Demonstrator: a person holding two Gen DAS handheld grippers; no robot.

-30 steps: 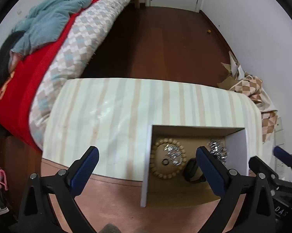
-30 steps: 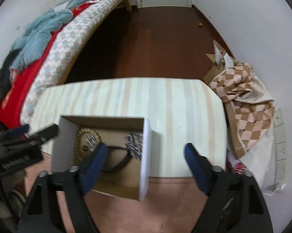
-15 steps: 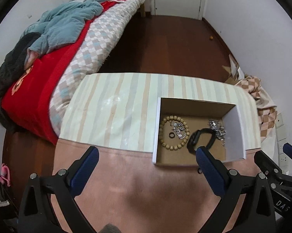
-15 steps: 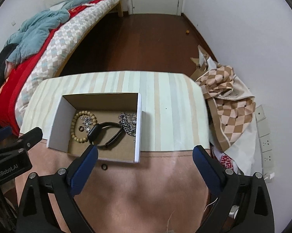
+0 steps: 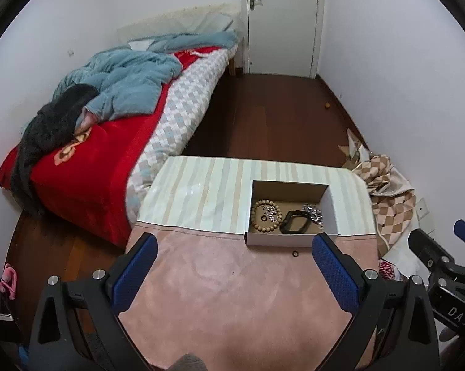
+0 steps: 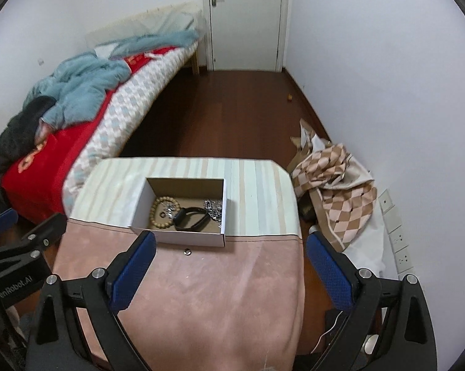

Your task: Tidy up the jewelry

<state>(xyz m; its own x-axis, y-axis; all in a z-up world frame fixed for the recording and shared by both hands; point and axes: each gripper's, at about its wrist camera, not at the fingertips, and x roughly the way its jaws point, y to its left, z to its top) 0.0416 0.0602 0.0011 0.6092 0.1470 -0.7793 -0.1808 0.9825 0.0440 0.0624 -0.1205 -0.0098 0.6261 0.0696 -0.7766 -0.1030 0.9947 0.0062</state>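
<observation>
An open cardboard box (image 5: 291, 241) (image 6: 189, 239) stands on the table where the striped cloth meets the pink cloth. Inside lie a wooden bead bracelet (image 5: 265, 220) (image 6: 161, 215), a black wristband (image 5: 295, 222) (image 6: 191, 219), silver jewelry (image 5: 313, 211) (image 6: 213, 207) and a small dark ring (image 5: 264, 218). Another small ring (image 5: 294, 253) (image 6: 187, 251) lies on the pink cloth just in front of the box. My left gripper (image 5: 234, 273) is open and empty, well back from the box. My right gripper (image 6: 229, 273) is open and empty, also drawn back.
A bed (image 5: 114, 142) with a red blanket and blue clothes stands to the left. A checkered cloth and cardboard pile (image 6: 334, 182) lies on the floor to the right by the wall. Dark wood floor runs to a white door (image 6: 244, 18).
Both grippers have pulled back and up from the box, so the whole table and room now show. The jewelry stays in the box; the small ring lies in front of it.
</observation>
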